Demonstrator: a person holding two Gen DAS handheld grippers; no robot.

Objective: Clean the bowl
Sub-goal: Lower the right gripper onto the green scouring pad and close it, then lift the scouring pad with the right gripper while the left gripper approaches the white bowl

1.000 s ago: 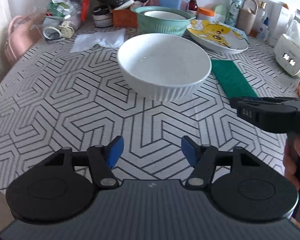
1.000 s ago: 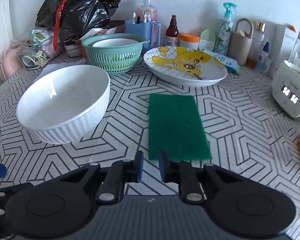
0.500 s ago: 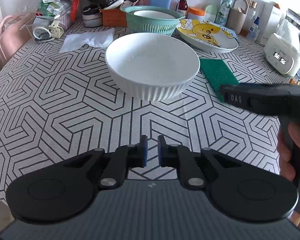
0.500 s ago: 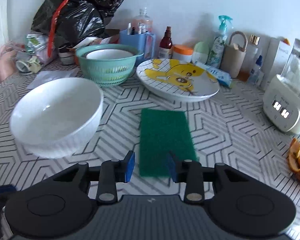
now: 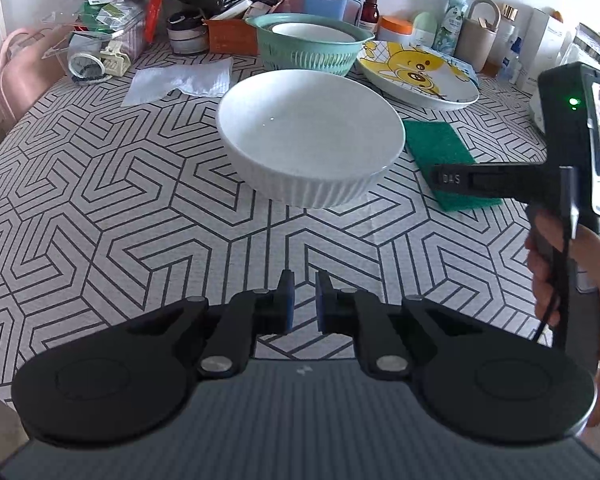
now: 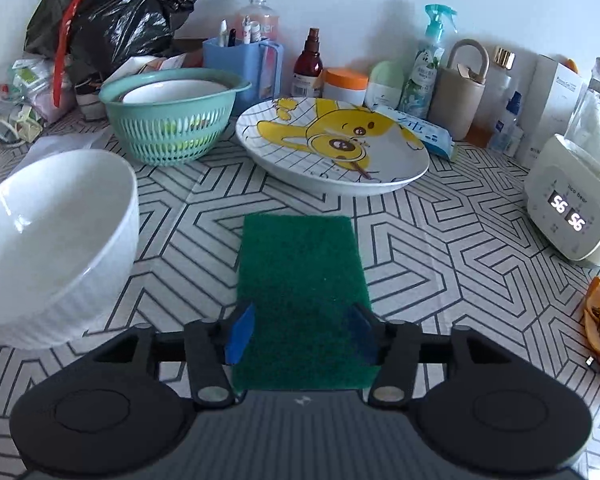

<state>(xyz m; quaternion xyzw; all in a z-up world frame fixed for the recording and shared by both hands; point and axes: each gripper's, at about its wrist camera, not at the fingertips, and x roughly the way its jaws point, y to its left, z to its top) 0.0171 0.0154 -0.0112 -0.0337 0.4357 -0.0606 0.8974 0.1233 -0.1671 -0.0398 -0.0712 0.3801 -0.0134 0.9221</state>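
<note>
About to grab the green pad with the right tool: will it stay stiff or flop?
The pad looks thin and fibrous, so it will probably bend and sag. It lies flat on the cloth, so likely light, hardly slippery.

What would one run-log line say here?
right gripper: open over flat green scouring pad | left gripper: nearly shut, empty | ribbed white ceramic bowl: untouched

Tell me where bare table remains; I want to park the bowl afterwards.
Free: the patterned cloth left of the white bowl, up to the tissue. Crowded: the back wall, from the black bag to the clock.
</note>
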